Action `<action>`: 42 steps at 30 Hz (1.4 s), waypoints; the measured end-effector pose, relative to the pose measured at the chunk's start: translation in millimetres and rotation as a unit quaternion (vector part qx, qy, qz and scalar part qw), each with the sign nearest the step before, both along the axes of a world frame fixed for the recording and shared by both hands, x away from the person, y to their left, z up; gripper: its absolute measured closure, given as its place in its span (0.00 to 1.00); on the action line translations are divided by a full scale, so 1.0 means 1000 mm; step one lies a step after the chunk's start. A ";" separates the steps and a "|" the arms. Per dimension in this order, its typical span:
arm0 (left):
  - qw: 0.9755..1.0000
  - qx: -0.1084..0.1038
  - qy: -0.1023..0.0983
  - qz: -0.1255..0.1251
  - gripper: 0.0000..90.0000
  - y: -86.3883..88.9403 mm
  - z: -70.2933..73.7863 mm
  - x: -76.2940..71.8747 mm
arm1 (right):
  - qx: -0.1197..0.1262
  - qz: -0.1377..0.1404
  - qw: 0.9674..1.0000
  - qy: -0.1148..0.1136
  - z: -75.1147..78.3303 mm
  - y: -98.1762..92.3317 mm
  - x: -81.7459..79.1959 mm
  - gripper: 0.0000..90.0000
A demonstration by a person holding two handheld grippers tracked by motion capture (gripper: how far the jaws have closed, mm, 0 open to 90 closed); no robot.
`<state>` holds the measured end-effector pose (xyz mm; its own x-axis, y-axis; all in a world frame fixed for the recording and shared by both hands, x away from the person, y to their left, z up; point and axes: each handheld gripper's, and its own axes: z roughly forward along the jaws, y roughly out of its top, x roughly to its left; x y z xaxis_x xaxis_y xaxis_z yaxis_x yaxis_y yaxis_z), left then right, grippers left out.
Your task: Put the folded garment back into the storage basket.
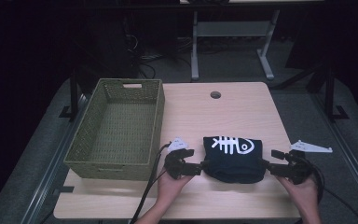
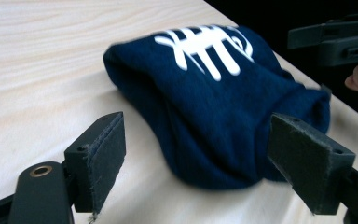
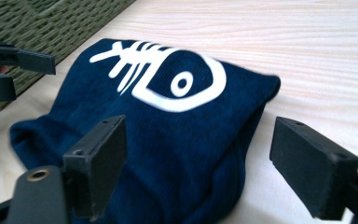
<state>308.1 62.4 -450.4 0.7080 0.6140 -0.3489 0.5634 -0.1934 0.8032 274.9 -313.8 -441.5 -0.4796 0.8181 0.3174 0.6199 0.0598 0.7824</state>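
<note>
At the near edge of the tabletop [image 1: 223, 100], I bring my left tongs [image 1: 204, 165] and right tongs [image 1: 263, 163] in against opposite ends of a folded navy garment [image 1: 233, 158] printed with a white fish skeleton [image 1: 232, 144]. Both pairs stand wide open, gripping nothing; in the left gripper view the cloth's rounded fold [image 2: 223, 126] sits between my pads [image 2: 103, 154], and in the right gripper view the other end [image 3: 177, 140] lies between the jaws likewise. A green woven basket [image 1: 116, 128] stands empty just to the left, and that looks to be where the bundle is bound.

The risk, as I judge it: soft cloth gives. If I close on the top layer alone, the fold could spill open as I lift, or the middle could sag and drag on the basket's rim. Uneven bites from the two sides could twist the bundle. It also lies near the tabletop's front edge, so a clumsy nudge might push it off.
</note>
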 end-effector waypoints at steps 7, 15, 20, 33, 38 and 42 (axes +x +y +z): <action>1.000 0.020 0.024 0.004 0.22 -0.022 -0.010 0.015 | -0.014 -0.007 0.999 0.050 -0.012 0.007 0.029 0.25; 0.995 -0.001 0.095 -0.002 0.36 -0.029 -0.029 0.028 | 0.006 -0.025 0.994 0.102 -0.033 0.005 0.038 0.41; 0.995 -0.002 0.098 -0.013 0.50 -0.031 -0.031 0.028 | 0.024 -0.022 0.994 0.108 -0.035 0.007 0.037 0.57; 0.995 -0.023 0.095 -0.019 0.75 -0.023 -0.004 0.029 | 0.077 0.001 0.993 0.093 -0.010 0.019 0.032 0.79; 0.997 -0.022 0.075 -0.017 0.75 -0.015 0.019 0.029 | 0.084 0.004 0.994 0.074 0.006 0.025 0.032 0.79; 0.998 -0.015 0.058 -0.016 0.75 -0.010 0.039 0.029 | 0.091 0.008 0.994 0.060 0.022 0.030 0.032 0.79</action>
